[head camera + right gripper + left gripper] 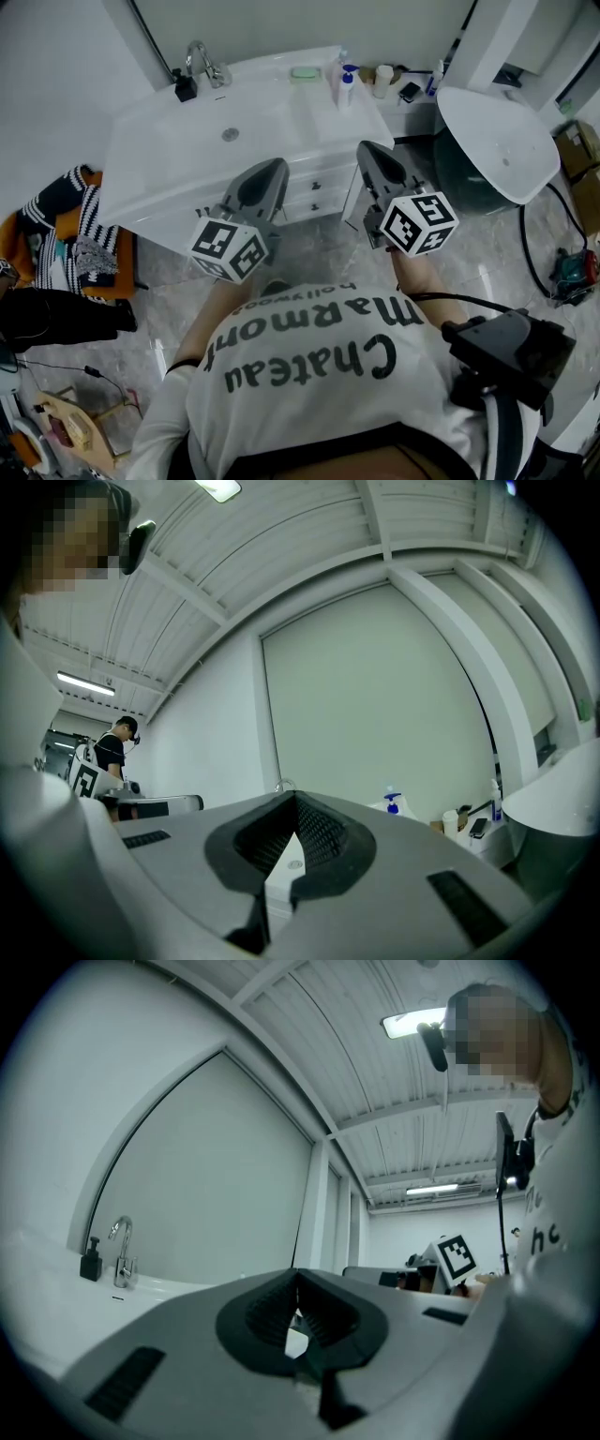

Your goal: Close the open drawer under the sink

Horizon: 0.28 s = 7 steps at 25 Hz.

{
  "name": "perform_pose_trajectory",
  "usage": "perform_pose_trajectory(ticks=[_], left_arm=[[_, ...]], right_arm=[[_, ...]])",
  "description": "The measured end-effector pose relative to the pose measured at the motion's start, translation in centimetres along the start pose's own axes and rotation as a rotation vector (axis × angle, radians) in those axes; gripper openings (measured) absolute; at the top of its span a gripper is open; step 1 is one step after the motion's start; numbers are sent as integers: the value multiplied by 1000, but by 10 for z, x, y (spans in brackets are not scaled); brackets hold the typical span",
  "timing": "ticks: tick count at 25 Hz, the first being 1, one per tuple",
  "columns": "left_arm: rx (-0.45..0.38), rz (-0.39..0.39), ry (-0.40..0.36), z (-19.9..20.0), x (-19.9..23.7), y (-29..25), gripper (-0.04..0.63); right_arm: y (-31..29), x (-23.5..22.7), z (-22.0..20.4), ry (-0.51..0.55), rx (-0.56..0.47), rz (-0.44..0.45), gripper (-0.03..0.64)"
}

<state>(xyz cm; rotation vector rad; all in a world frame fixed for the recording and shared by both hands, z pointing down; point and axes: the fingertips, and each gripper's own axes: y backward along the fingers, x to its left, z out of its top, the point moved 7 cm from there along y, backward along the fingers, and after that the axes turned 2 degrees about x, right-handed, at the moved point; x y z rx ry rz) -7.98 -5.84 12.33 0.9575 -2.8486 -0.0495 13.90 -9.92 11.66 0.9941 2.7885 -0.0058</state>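
Even, cool indoor light — ceiling lamps glow overhead; shadows soft; both gripper views bend strongly toward dark, round edges — foreground perhaps slightly blurred.

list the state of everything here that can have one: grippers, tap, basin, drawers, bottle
left hand-held gripper: shut, nothing between the jaws
right hand-held gripper: shut, nothing between the jaws
tap: no water seen running
sink basin: empty
drawers under the sink: partly hidden, open or closed can't be told
pump bottle: upright
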Motion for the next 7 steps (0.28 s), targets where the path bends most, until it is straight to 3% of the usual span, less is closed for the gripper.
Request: perform_pose_trajectory(ticks=[7], left_arm=[[2, 6, -5, 1, 1, -3, 9]], right_arm=[[0, -3, 5, 2, -8, -6, 11]])
